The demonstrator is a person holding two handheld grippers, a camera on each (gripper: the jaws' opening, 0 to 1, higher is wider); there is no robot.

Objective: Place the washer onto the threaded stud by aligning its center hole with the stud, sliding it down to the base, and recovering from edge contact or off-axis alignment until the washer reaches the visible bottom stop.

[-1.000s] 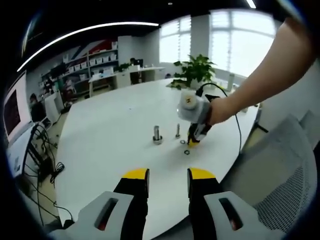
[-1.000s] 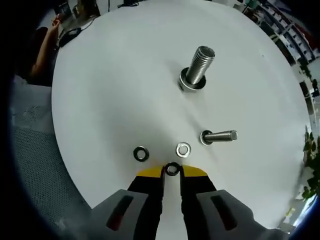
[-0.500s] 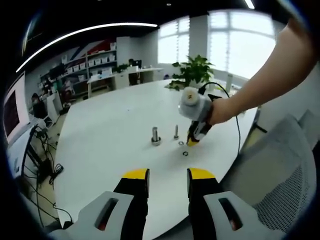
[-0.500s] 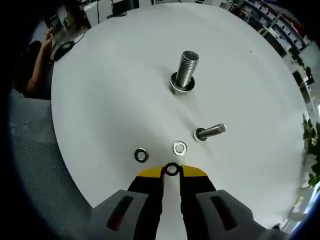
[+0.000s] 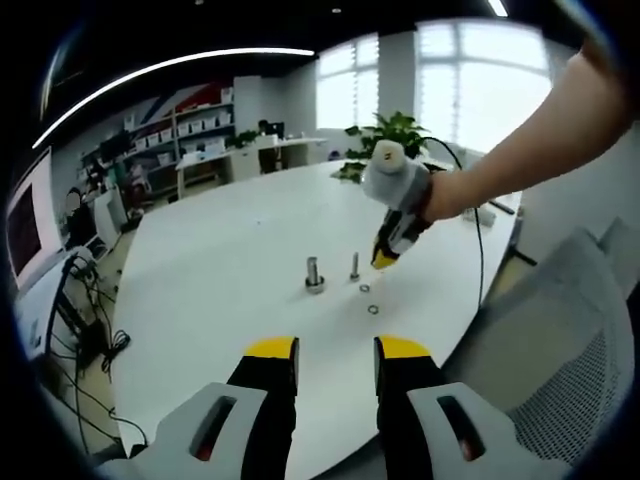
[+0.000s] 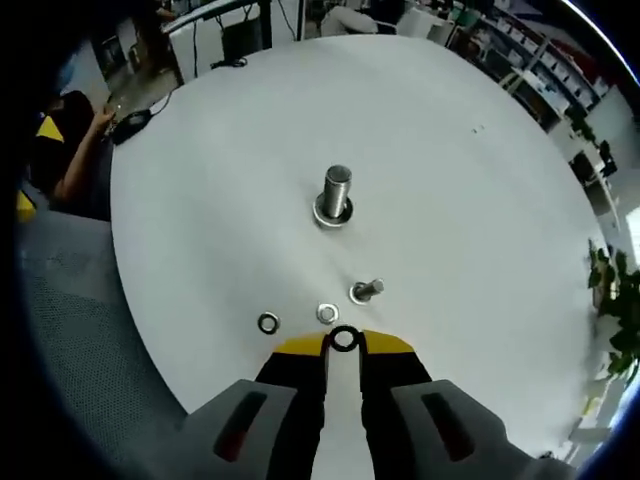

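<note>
Between the yellow tips of my right gripper (image 6: pixel 344 348) sits a dark washer (image 6: pixel 345 338); the gripper is shut on it, held well above the round white table (image 6: pixel 220 190). Below stand a large threaded stud (image 6: pixel 335 194) with a washer at its base and a smaller stud (image 6: pixel 366 291). A silver washer (image 6: pixel 327 314) and a dark washer (image 6: pixel 268 323) lie loose on the table near the small stud. In the left gripper view the right gripper (image 5: pixel 384 262) hangs above the small stud (image 5: pixel 354 266), right of the large stud (image 5: pixel 314 274). My left gripper (image 5: pixel 337 350) is open, with nothing between its fingers, near the table's edge.
A grey mesh chair (image 5: pixel 575 330) stands to the right of the table. Cables (image 5: pixel 85 320) hang at the left edge. A potted plant (image 5: pixel 392 140) stands on the far side. A person (image 6: pixel 65 150) sits at a desk beyond the table.
My right gripper has risen from the table with the dark washer held in it, so the studs and loose washers look smaller. The left gripper has stayed put and open.
</note>
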